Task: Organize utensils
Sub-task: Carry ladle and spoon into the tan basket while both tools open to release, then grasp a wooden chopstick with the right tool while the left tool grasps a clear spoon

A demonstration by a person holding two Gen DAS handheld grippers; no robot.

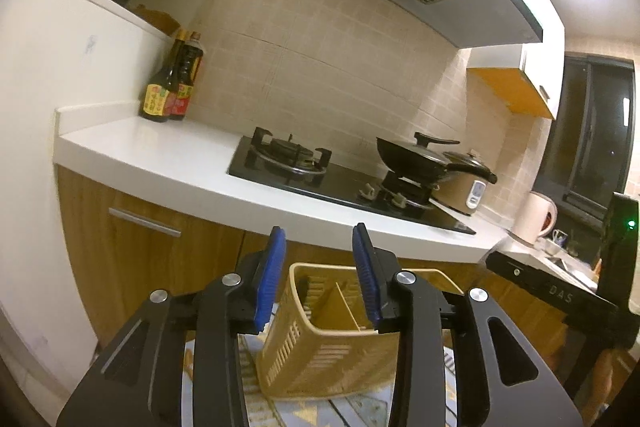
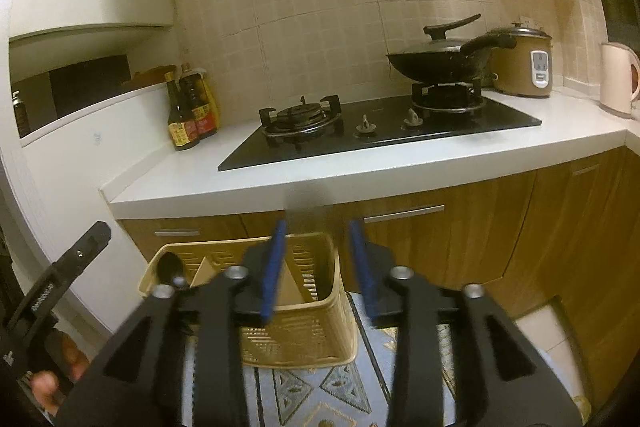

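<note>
A tan slotted plastic utensil basket (image 1: 320, 355) with inner dividers stands on a patterned cloth below both grippers. In the right wrist view the basket (image 2: 304, 331) holds a dark spoon (image 2: 170, 267) in its left compartment. My left gripper (image 1: 320, 275) is open and empty, raised above the basket's rim. My right gripper (image 2: 320, 267) is open and empty, above the basket's right end. The left gripper's body shows at the left edge of the right wrist view (image 2: 60, 275).
A white countertop (image 2: 360, 175) carries a black gas hob (image 2: 380, 131), a lidded wok (image 2: 440, 63), a rice cooker (image 2: 524, 67), a kettle (image 2: 616, 79) and sauce bottles (image 2: 192, 111). Wooden cabinet doors (image 2: 440, 239) stand behind the basket.
</note>
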